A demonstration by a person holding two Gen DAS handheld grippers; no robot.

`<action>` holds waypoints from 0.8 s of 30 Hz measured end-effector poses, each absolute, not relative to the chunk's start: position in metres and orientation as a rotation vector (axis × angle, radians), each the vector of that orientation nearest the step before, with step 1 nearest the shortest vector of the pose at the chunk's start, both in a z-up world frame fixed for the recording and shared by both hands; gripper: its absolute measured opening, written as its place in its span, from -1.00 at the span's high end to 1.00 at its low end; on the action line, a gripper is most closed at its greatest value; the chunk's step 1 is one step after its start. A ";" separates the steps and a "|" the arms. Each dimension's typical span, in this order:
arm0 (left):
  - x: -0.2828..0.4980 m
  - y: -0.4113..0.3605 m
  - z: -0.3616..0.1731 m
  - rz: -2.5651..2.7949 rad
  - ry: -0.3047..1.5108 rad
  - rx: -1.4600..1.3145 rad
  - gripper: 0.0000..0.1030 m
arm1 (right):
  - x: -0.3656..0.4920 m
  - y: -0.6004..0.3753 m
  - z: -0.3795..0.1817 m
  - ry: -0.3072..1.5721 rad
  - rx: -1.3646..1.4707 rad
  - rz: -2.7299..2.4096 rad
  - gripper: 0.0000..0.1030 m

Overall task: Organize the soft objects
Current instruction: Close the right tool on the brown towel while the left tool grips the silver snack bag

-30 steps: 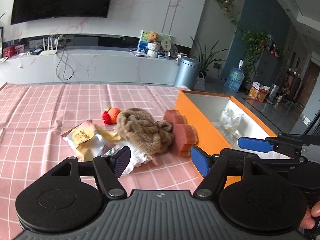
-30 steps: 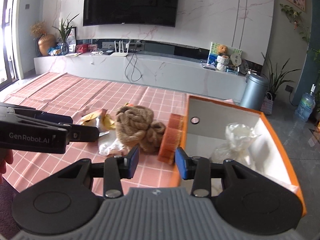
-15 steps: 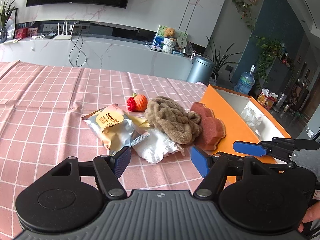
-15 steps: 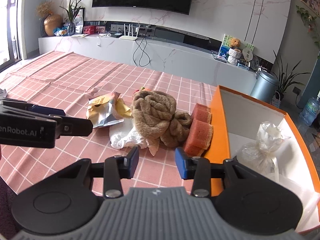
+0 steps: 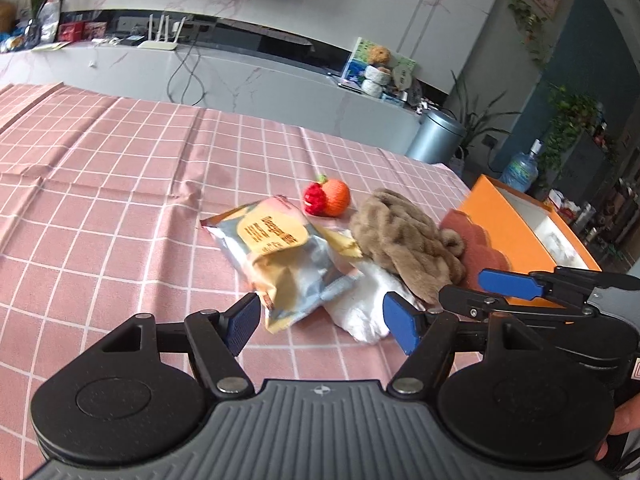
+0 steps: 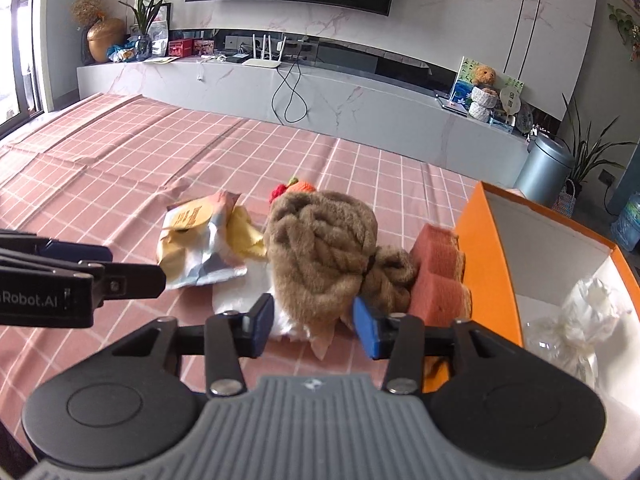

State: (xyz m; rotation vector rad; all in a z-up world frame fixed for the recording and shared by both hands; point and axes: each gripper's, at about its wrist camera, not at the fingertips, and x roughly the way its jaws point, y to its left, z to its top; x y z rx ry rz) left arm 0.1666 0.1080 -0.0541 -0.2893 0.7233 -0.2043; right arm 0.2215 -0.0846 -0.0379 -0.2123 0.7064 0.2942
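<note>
Nearest, low in the left wrist view: left gripper (image 5: pixel 318 326), jaws wide apart and empty, framing the near corner of the snack packet (image 5: pixel 280 258) and the edge of the crumpled white cloth (image 5: pixel 362 304). Low centre of the right wrist view: right gripper (image 6: pixel 314 322), jaws opening, nothing pressed between the pads, aimed at the near fringe of the brown fluffy bundle (image 6: pixel 324 248).

A little farther, mid-frame: bundle lying on the white cloth, touching the two red sponges (image 6: pixel 440 276), which lean against the outer wall of the orange box (image 6: pixel 486 256). Behind the bundle, toward upper centre: small knitted fruit (image 5: pixel 328 200), just beside the packet's far end. Inside the box, at right: one clear plastic bag (image 6: pixel 576 320), much open floor around it.

Step in hand, by the look of it: reaching in for a first grasp from the pile. Best done by opening the right jaws wider than the bundle's thick coil, sinking low enough to catch the bulk rather than a loose strand, and keeping the white cloth beneath out of the pinch. Left jaws better set square across the packet's corner, clear of the cloth.

Edges and room: box wall at right is tall, so a lift over its rim is needed. Checked tablecloth (image 5: pixel 100 200) open to the left and far side. Grippers close side by side; risk of knocking.
</note>
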 end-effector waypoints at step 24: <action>0.213 0.112 -0.090 -0.140 0.835 -0.298 0.36 | 0.280 -0.059 -0.066 0.731 -0.244 0.268 0.05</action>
